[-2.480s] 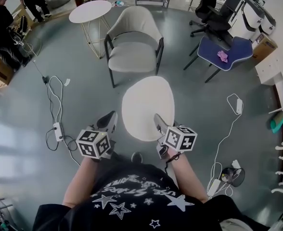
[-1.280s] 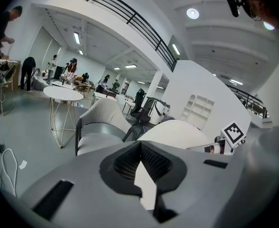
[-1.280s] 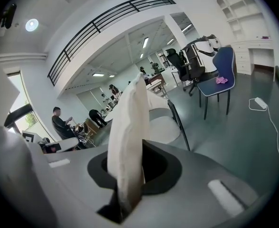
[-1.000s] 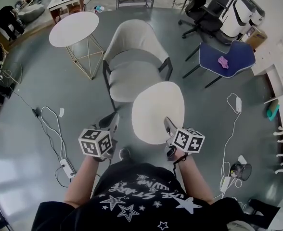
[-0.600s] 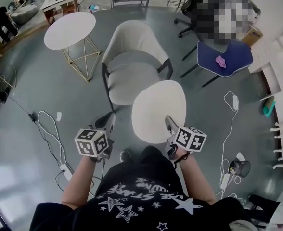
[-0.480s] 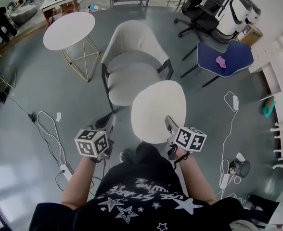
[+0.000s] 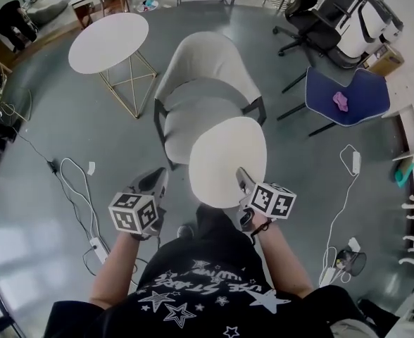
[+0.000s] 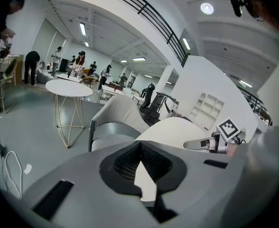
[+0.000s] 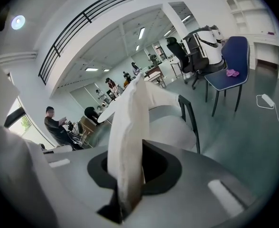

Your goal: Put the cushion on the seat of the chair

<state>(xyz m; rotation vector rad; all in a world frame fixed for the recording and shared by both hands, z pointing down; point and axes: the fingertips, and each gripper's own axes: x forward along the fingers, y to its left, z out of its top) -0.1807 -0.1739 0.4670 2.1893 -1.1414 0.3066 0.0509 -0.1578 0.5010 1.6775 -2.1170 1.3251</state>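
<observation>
Right gripper (image 7: 243, 180) clamped on white cushion (image 7: 228, 157) edge, just before grey chair (image 7: 207, 69). Left gripper (image 7: 159, 178) jaws together, empty, nearby

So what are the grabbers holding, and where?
The right gripper pinches the white cushion by its near right edge. The left gripper sits beside the cushion; whether it holds anything can't be told.

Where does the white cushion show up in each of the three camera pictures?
Head view: cushion in the centre, overlapping the front of the grey chair.
Left gripper view: cushion right of centre, a pale dome.
Right gripper view: cushion centre-left, edge-on, clamped in the right gripper.
Shared landmark: the grey chair, behind the cushion in every view.
</observation>
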